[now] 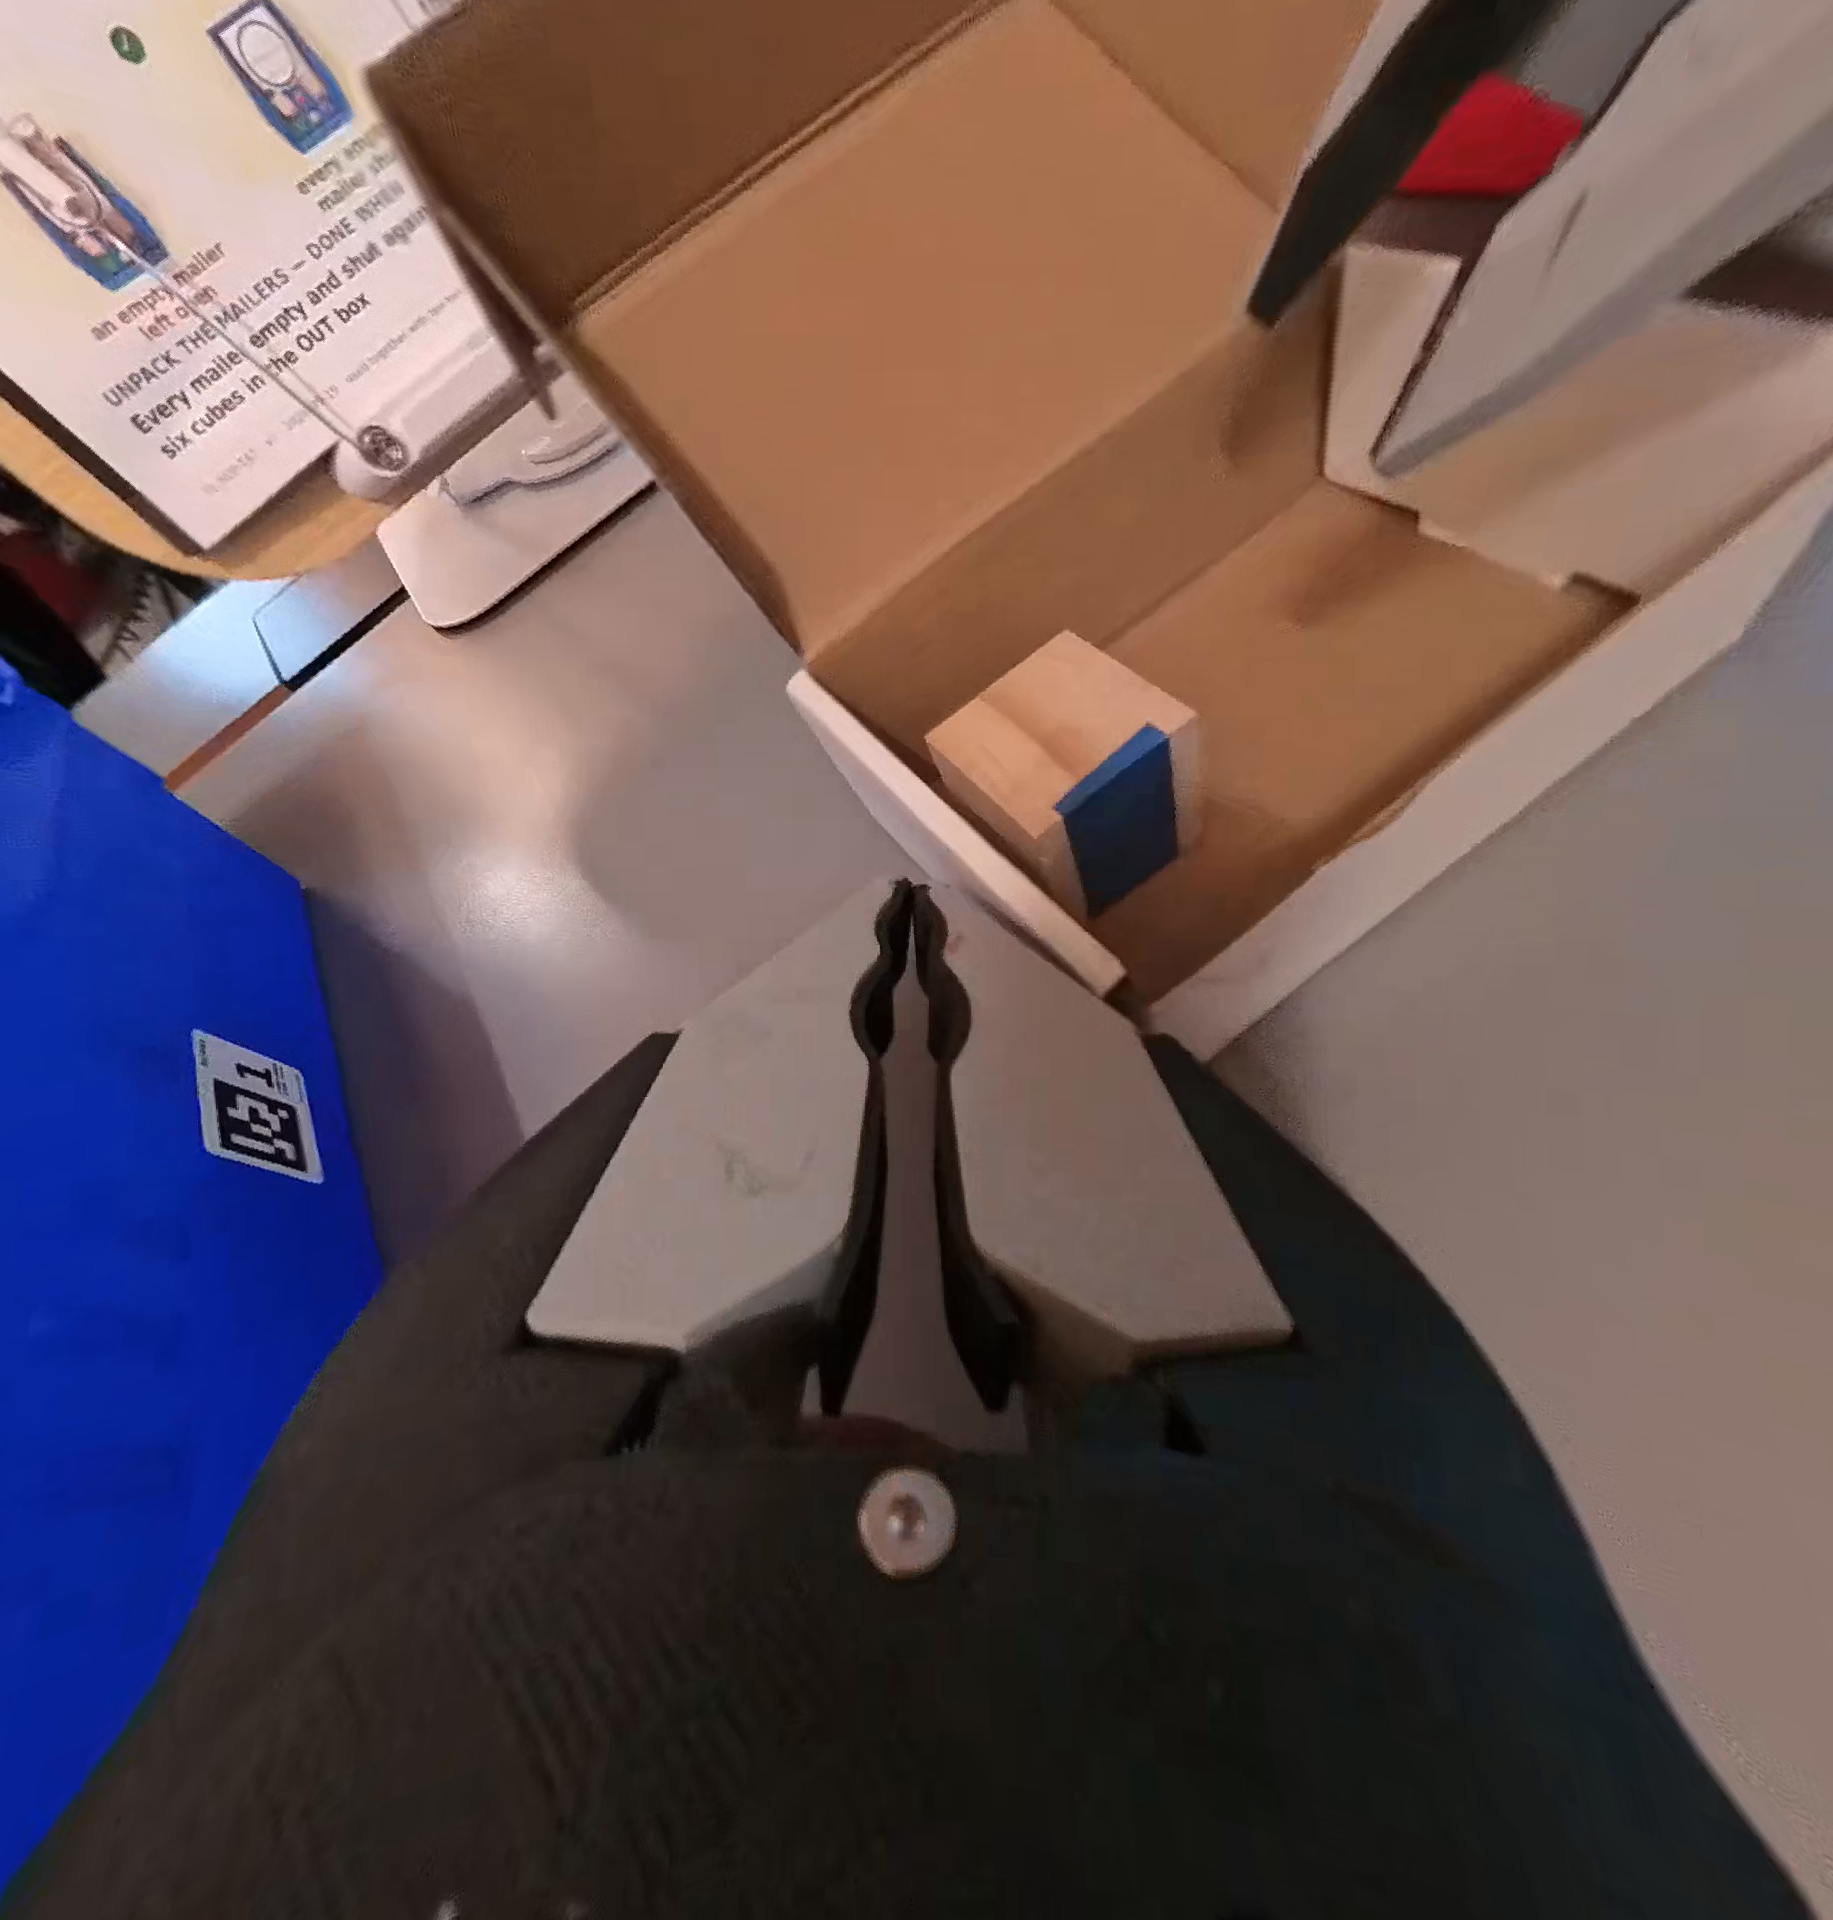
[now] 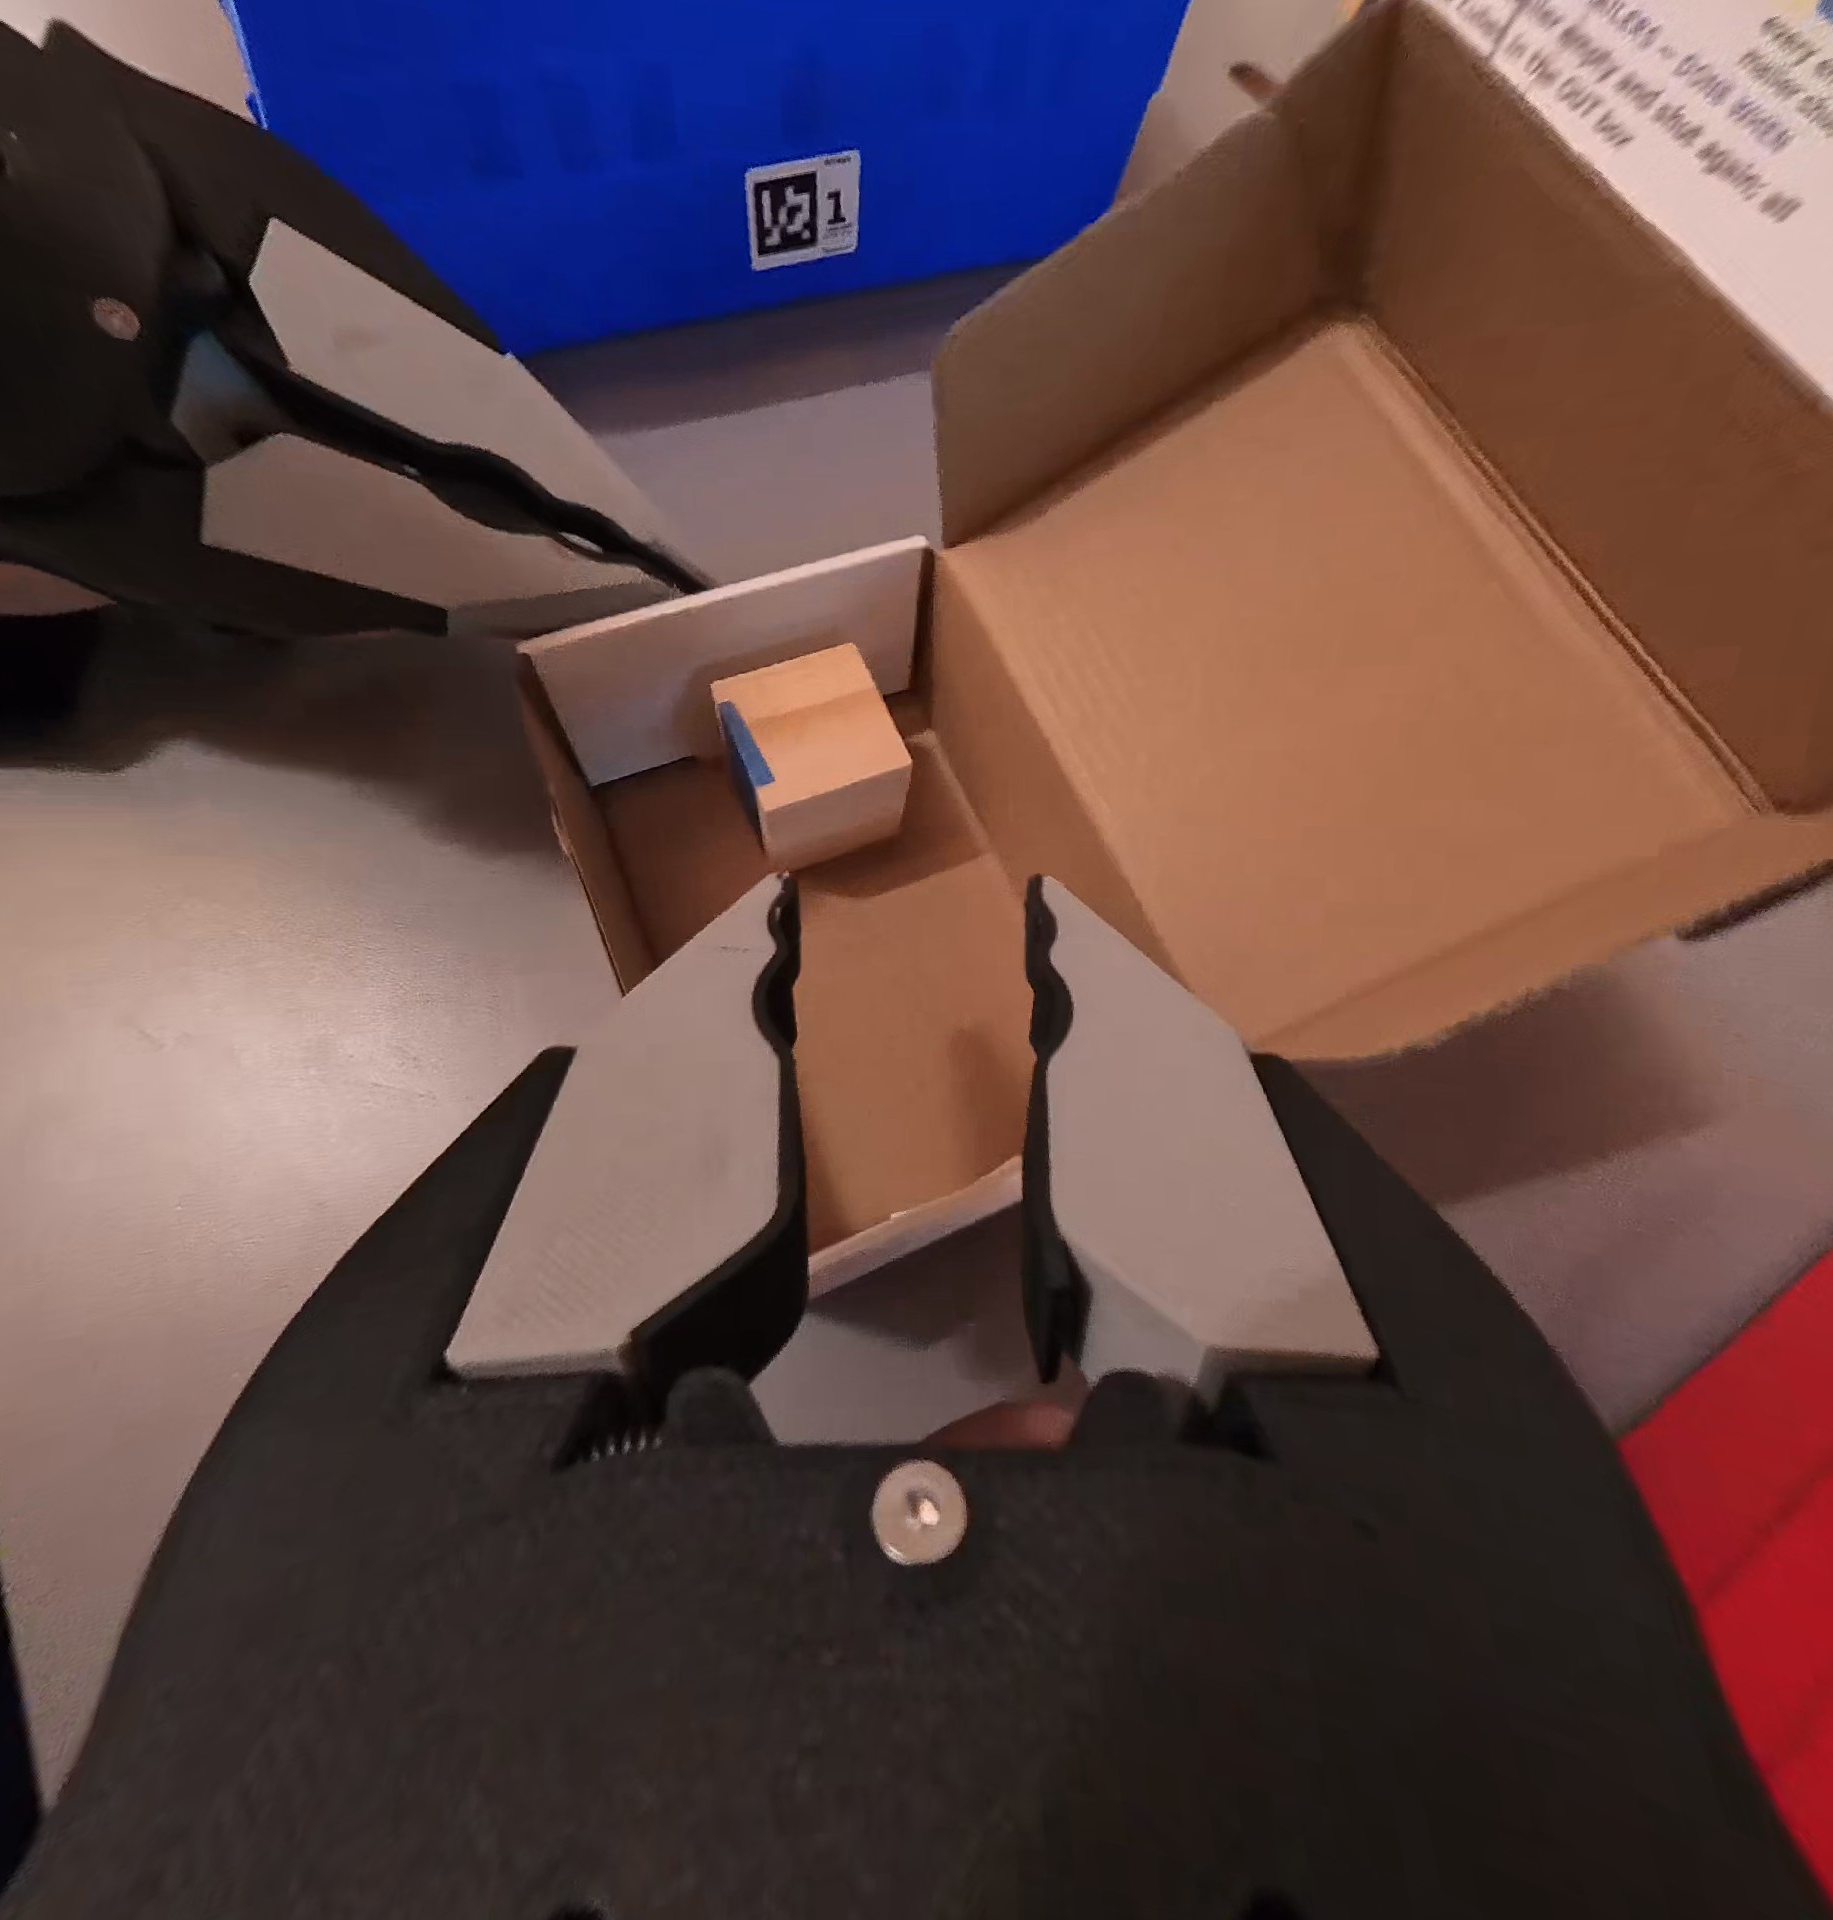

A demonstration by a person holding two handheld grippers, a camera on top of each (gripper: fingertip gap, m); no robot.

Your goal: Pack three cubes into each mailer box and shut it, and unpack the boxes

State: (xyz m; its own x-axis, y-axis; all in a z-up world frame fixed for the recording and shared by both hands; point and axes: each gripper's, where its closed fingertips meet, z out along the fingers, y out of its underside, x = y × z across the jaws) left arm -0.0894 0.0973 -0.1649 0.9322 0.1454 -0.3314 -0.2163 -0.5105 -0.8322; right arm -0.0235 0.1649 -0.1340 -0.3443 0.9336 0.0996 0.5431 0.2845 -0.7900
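An open white mailer box [image 1: 870, 769] stands on the grey table with its brown lid [image 1: 891, 343] raised. One wooden cube with blue tape [image 1: 1078, 790] sits in its near corner. My left gripper [image 1: 912, 904] is shut and empty, its tips at the outside of the box's white wall. My right gripper [image 2: 907, 904] is open and empty, hovering over the box floor [image 2: 891, 1039] just short of the cube [image 2: 818, 758]. The left gripper [image 2: 683, 577] shows at the box's far wall [image 2: 663, 665]. The right gripper [image 1: 1327, 384] shows at the top right.
A blue bin [image 1: 112, 1039] with a black-and-white tag stands left of the box; it shows behind the box in the right wrist view [image 2: 631, 156]. A printed instruction sheet [image 1: 216, 260] stands behind. A red object [image 2: 1774, 1507] lies by the right gripper. Some 11 cm of space lies between my two pairs of fingers.
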